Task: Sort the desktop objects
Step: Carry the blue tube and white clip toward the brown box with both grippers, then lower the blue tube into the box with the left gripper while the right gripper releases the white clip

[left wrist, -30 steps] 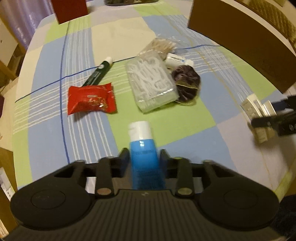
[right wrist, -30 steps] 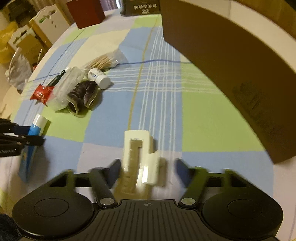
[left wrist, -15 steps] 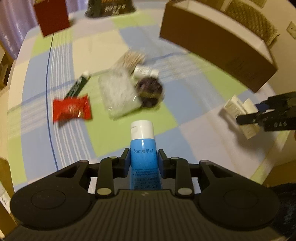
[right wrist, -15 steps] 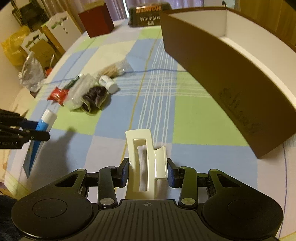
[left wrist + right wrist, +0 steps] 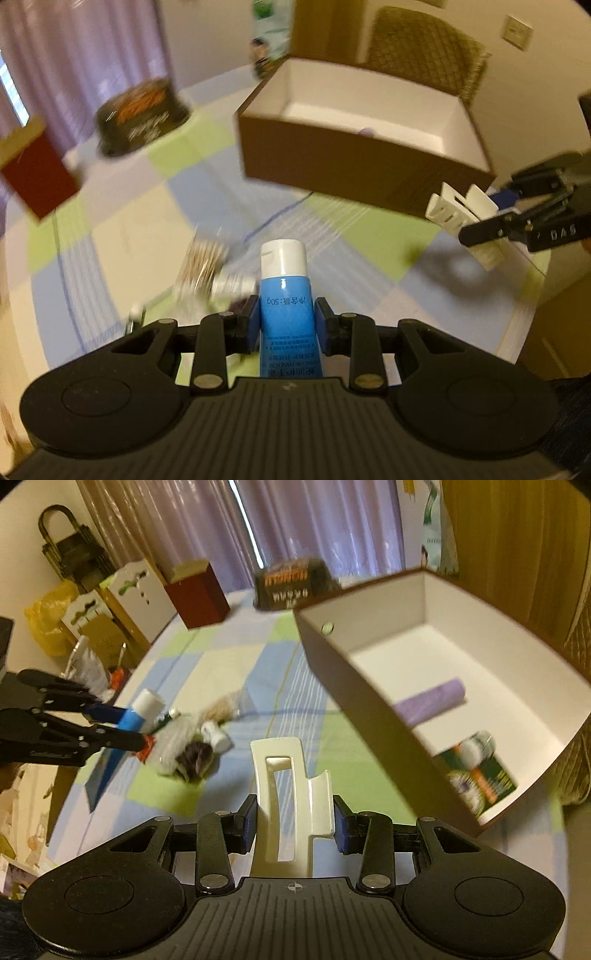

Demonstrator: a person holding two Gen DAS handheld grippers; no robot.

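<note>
From the left claw's camera, the left claw [image 5: 286,319] is pinching a blue tube [image 5: 286,314] with a white cap, and the tube sticks straight out between the two fingers, up above the table [image 5: 122,236]. The table has a checked cloth in blue, green and cream. Just past the tube there is a blurry little pile of things [image 5: 210,273] lying on the cloth. Farther off sits a big brown box [image 5: 354,162] that is white inside and open at the top. A red box [image 5: 35,177] and a dark packet [image 5: 142,118] stand at the far side of the table. Over on the right, the right claw [image 5: 476,221] is holding a white hair clip [image 5: 461,218] up in the air, near the front of the brown box. From the right claw's camera, the right claw [image 5: 293,821] is squeezing the white hair clip [image 5: 291,801] from both sides, and the clip points forward. The brown box [image 5: 354,690] is close on the right, and I can look right down into it. A purple roll [image 5: 432,701] and a green packet [image 5: 480,775] lie on its white floor. On the left, the left claw [image 5: 110,725] holds the blue tube [image 5: 135,716] tilted above the pile of things [image 5: 192,744]. The red box [image 5: 197,594] and the dark packet [image 5: 293,583] are at the back.
</note>
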